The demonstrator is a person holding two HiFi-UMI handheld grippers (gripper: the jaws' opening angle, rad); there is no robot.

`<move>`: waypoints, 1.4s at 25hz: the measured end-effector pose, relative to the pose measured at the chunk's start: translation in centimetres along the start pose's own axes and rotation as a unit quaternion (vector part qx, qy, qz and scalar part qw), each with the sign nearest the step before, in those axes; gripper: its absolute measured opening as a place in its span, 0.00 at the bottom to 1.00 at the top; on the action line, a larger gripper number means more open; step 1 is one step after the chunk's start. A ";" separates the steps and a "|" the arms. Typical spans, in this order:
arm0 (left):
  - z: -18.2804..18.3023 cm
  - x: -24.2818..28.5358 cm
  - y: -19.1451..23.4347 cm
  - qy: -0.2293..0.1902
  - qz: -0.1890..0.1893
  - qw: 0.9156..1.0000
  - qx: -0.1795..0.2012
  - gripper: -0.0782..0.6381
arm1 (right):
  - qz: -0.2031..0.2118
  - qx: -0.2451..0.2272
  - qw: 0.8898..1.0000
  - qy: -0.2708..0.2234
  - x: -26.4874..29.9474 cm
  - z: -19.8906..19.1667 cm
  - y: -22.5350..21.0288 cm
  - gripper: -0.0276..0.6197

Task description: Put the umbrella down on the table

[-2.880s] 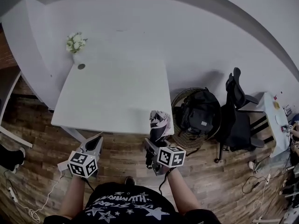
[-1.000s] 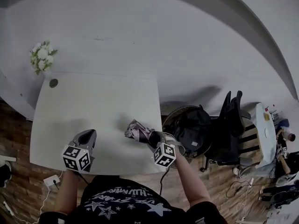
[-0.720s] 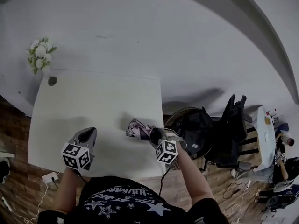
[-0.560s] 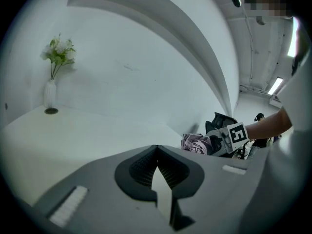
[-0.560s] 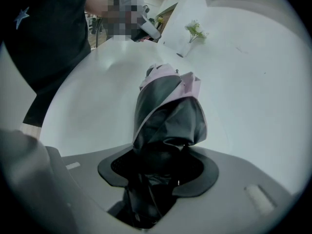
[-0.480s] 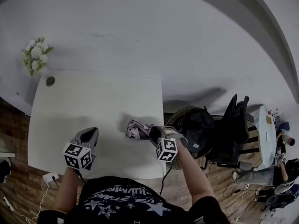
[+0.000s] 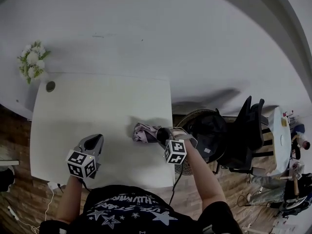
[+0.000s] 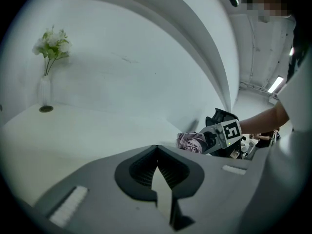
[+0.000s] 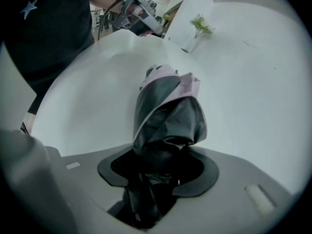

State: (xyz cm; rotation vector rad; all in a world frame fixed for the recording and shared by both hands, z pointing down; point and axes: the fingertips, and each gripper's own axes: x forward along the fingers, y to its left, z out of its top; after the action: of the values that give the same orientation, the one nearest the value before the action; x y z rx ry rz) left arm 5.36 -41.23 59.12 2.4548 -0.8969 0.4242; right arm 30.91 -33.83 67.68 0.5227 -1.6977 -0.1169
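Folded umbrella (image 7: 144,133) is in the right claw (image 7: 161,136), jaws wide but clamped round its bundled fabric. It points left, low over the table (image 7: 97,106) near the right edge; contact unclear. Empty left claw (image 7: 92,141) has its jaws together over the near-left part; step looks like the lowering, next needs the bundle resting flat, then the jaws let go.

Office-like workroom: a white table (image 7: 97,101) against a plain white wall (image 7: 146,33), a black swivel chair (image 7: 248,130) by a second desk (image 7: 282,130) (cluttered with small items), and wood-plank floor (image 7: 14,130).
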 end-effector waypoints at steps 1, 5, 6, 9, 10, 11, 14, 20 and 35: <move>0.0 0.1 0.1 0.001 0.000 1.000 0.000 0.11 | 0.001 0.000 1.000 0.000 0.1 0.0 -0.1 0.41; -0.2 0.2 0.1 0.004 -0.001 1.000 0.000 0.11 | 0.003 -0.002 1.000 0.000 0.2 -0.1 0.0 0.42; -0.2 0.2 0.2 0.005 -0.001 1.000 0.000 0.11 | 0.005 -0.001 1.000 -0.001 0.2 -0.1 0.0 0.42; -0.3 0.4 0.1 0.006 -0.002 1.000 -0.005 0.11 | 0.007 0.007 1.000 0.000 0.3 0.0 -0.1 0.42; -0.3 0.4 0.1 0.005 -0.002 1.000 -0.008 0.11 | 0.006 0.012 1.000 0.001 0.3 -0.1 -0.1 0.43; -0.3 0.5 -0.1 0.003 -0.002 1.000 -0.010 0.11 | 0.004 0.018 1.000 0.002 0.3 -0.1 -0.2 0.43; -0.3 0.4 -0.8 0.001 -0.006 1.000 -0.011 0.11 | -0.006 0.034 0.999 0.000 0.1 -0.3 -0.3 0.45; -0.2 0.0 -1.1 -0.002 -0.006 1.000 -0.007 0.11 | -0.037 0.046 0.998 0.000 -0.2 -0.5 -0.5 0.47; 1.0 -3.3 -3.7 -0.038 -0.008 0.999 0.010 0.11 | -0.194 0.103 0.973 -0.073 -8.6 2.7 -2.4 0.20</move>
State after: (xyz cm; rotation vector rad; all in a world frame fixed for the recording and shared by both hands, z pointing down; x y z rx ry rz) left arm 5.51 -37.60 55.57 2.5085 -0.9087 0.3374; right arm 29.88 -33.08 58.46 1.0213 -1.7425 -0.2673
